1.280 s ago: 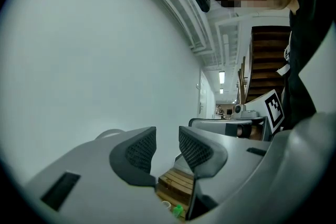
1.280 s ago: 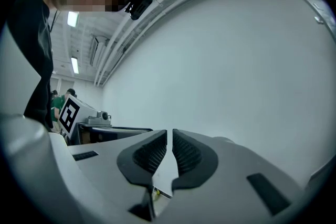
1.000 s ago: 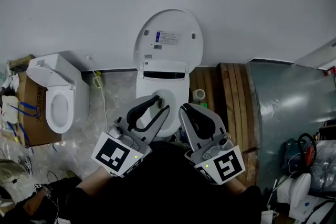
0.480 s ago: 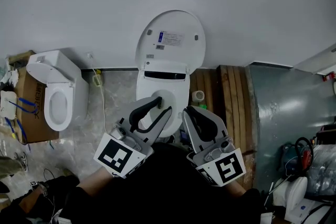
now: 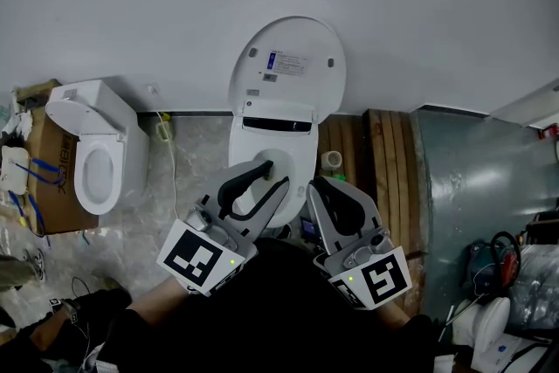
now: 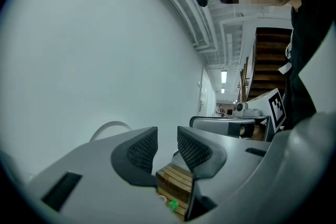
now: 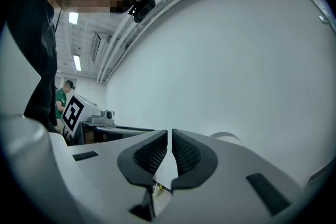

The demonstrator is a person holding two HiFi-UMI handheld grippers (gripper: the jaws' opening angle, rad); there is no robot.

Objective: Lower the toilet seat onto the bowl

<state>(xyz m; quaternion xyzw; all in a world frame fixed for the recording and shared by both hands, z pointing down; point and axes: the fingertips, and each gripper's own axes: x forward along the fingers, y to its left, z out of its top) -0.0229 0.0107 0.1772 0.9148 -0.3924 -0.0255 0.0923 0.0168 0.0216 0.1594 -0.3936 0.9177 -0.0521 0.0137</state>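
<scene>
Left tool [image 5: 272, 173] part open and empty, right tool [image 5: 315, 184] closed on nothing, toilet seat [image 5: 286, 65] upright behind bowl [image 5: 301, 155]

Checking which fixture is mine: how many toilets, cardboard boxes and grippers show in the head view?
Toilets: 2, centre toilet and left toilet
Cardboard box: 1
Grippers: 2, left gripper and right gripper
Total: 5

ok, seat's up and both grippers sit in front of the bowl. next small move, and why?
Probably reach the left gripper forward and up toward the top edge of the raised toilet seat. Its jaws stand apart and empty, the right gripper is shut, and neither touches the seat, which leans on the wall above the bowl.
</scene>
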